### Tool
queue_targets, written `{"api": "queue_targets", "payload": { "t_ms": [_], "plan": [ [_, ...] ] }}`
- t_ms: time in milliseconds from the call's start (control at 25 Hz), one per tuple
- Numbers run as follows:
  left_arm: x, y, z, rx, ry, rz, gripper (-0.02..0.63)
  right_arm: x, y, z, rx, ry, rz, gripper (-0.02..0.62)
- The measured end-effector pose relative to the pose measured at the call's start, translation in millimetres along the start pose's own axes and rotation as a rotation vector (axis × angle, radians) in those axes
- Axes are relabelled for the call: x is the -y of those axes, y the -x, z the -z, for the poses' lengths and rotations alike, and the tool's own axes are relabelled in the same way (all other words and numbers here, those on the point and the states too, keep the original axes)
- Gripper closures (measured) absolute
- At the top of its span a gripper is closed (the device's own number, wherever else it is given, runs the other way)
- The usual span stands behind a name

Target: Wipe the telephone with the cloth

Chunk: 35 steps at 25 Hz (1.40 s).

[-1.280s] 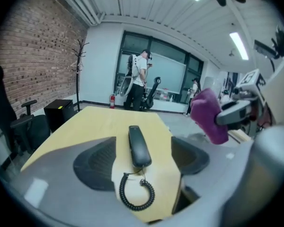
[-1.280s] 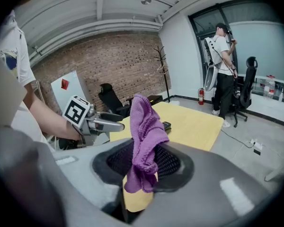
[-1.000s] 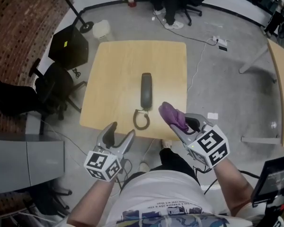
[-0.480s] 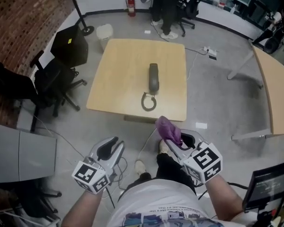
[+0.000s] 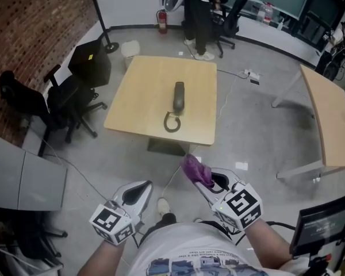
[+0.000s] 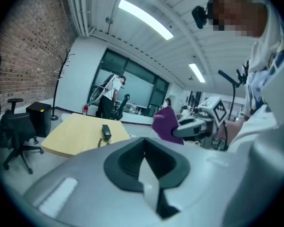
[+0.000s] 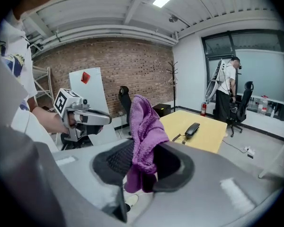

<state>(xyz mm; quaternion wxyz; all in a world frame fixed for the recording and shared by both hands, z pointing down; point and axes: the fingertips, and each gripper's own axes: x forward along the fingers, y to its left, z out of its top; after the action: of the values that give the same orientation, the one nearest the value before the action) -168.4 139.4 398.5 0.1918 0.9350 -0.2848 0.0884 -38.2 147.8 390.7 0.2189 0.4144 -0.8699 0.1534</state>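
As the left gripper (image 5: 138,188), jaws just closed empty, and the right gripper (image 5: 206,183), jaws clamping the cloth (image 5: 193,169), have retreated from the telephone (image 5: 178,95), wiping is likely paused.

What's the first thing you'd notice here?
The bright purple cloth, pinched in the right gripper low in the head view. Then the dark telephone with its curly cord, lying alone on the yellow table farther off.

Bright, even light from ceiling strips (image 6: 144,19) — both gripper views bulge, fisheye-dark at corners.
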Motion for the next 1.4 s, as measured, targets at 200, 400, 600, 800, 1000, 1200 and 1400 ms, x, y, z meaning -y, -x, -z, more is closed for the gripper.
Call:
{"api": "queue_targets", "payload": {
  "t_ms": [200, 400, 600, 800, 1000, 1200, 1400],
  "plan": [
    [67, -11, -2, 0.013, 0.014, 0.060, 0.601, -10, 40, 19, 0.008, 0.027, -0.030, 0.485],
    [116, -12, 11, 0.020, 0.038, 0.056, 0.601, -24, 65, 45, 0.017, 0.037, -0.086, 0.485],
    [138, -6, 35, -0.030, 0.043, 0.052, 0.601, -32, 77, 65, 0.020, 0.035, -0.113, 0.485],
    [142, -6, 37, -0.058, 0.021, 0.086, 0.601, -34, 89, 61, 0.035, 0.039, -0.076, 0.485],
    [144, -13, 16, -0.049, -0.049, 0.141, 0.601, -32, 93, 54, 0.046, 0.033, -0.040, 0.485],
    [128, 2, 22, -0.061, -0.032, 0.149, 0.601, -48, 84, 44, 0.042, 0.047, -0.028, 0.485],
    [126, 13, 37, -0.088, -0.012, 0.162, 0.601, -61, 89, 50, 0.020, 0.040, -0.005, 0.485]
  ]
}}
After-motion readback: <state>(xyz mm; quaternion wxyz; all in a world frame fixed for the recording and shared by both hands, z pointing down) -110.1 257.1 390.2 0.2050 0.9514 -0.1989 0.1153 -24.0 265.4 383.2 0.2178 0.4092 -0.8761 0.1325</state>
